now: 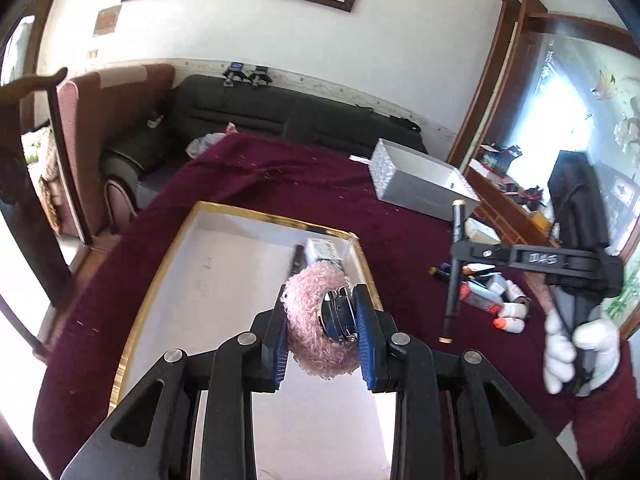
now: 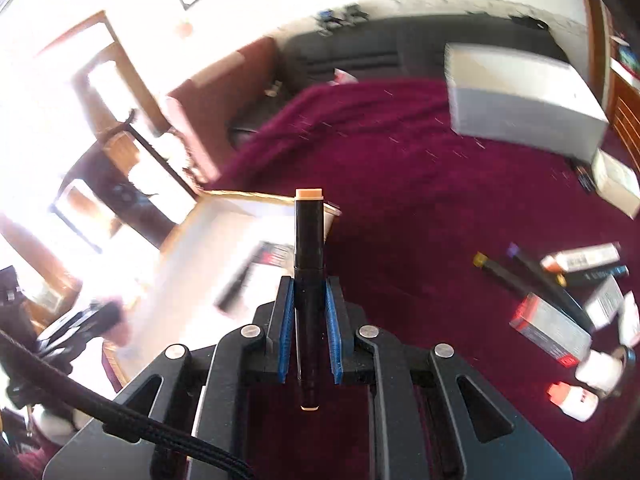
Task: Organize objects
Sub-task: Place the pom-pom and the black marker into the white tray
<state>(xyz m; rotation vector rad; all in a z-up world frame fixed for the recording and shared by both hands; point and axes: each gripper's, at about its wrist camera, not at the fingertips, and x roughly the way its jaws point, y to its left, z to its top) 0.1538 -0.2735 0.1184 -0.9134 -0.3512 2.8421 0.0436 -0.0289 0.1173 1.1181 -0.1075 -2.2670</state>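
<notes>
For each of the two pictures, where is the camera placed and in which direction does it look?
Left wrist: sits on the left gripper, looks forward and down over the gold-rimmed tray; its fingers hold a pink puff; the gloved right hand shows with the right gripper.
Right wrist: sits on the right gripper, looks down along a black marker held between its fingers, over the red cloth; no hand can be told.
Shared: tray, cloth, marker, grey box, sofa.
</notes>
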